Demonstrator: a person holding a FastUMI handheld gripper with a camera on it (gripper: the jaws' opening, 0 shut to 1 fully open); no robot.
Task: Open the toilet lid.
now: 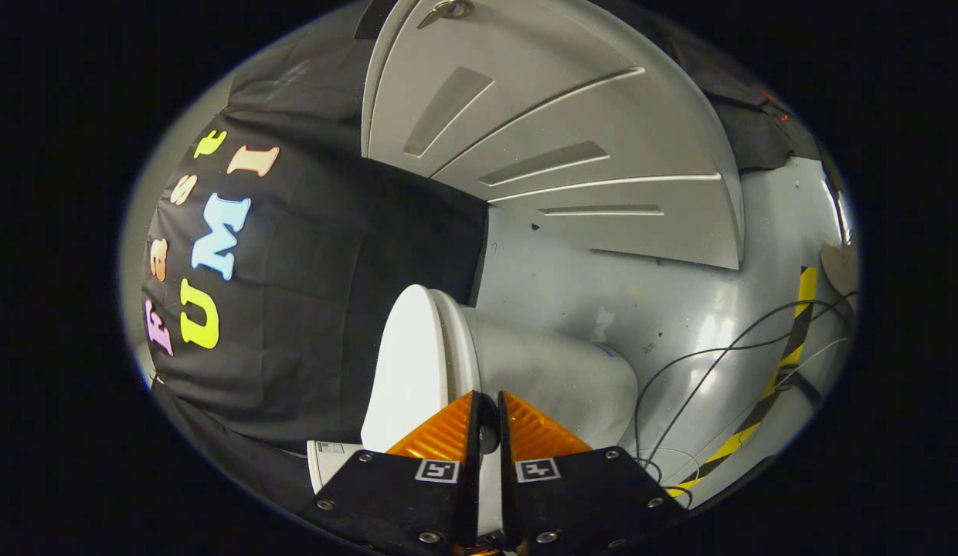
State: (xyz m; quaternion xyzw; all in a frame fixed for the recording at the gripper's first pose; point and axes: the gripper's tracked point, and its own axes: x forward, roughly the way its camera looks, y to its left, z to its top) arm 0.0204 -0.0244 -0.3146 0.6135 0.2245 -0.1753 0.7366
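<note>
the view is rolled sideways, so the floor [602, 293] runs up the right half of the frame and the black cloth wall [317, 309] fills the left. the jaws [488, 421] sit at the bottom centre, nearly closed, with only a thin gap between the fingertips, and the edge of the toilet lid [417, 363] runs into that gap, so they look pinched on the lid's rim, though the contact itself is hard to make out. the lid is white and lies just left of the fingers, flat against the toilet [556, 378], whose bowl bulges to the right of the fingers. a grey door [556, 131] with raised panels takes the upper centre. black cables [703, 363] and a yellow-black tape strip [788, 347] lie on the floor at lower right.
</note>
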